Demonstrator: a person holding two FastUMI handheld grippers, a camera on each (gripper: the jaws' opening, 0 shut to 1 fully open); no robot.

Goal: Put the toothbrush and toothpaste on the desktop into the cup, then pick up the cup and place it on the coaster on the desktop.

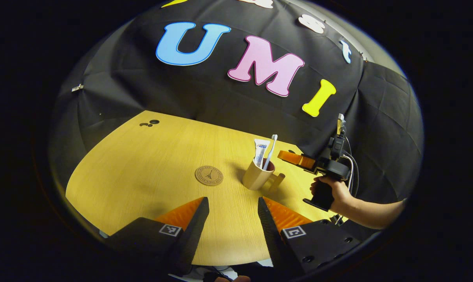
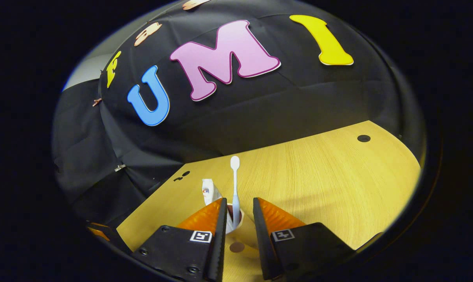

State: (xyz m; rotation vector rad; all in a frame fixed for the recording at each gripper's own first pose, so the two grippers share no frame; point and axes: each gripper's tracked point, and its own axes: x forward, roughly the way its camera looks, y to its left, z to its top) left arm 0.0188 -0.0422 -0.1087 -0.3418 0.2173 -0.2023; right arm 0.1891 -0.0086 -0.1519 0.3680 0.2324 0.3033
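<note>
The left gripper [image 1: 233,207] hangs with jaws wide apart over bare wooden desktop [image 1: 142,164]. Just beyond them lies the round coaster [image 1: 208,175], and beside the coaster stands the cup [image 1: 258,175] holding the toothpaste [image 1: 260,152] and toothbrush [image 1: 270,150]. The left gripper view also shows a hand [image 1: 334,192] holding the right gripper just past the cup. The right gripper [image 2: 238,209] has narrow, parted jaws framing the toothbrush [image 2: 235,188], touching nothing.

Beige cup [image 1: 257,176] holds upright toothbrush [image 1: 270,150] and toothpaste [image 1: 260,150], beside round coaster [image 1: 208,175].
</note>
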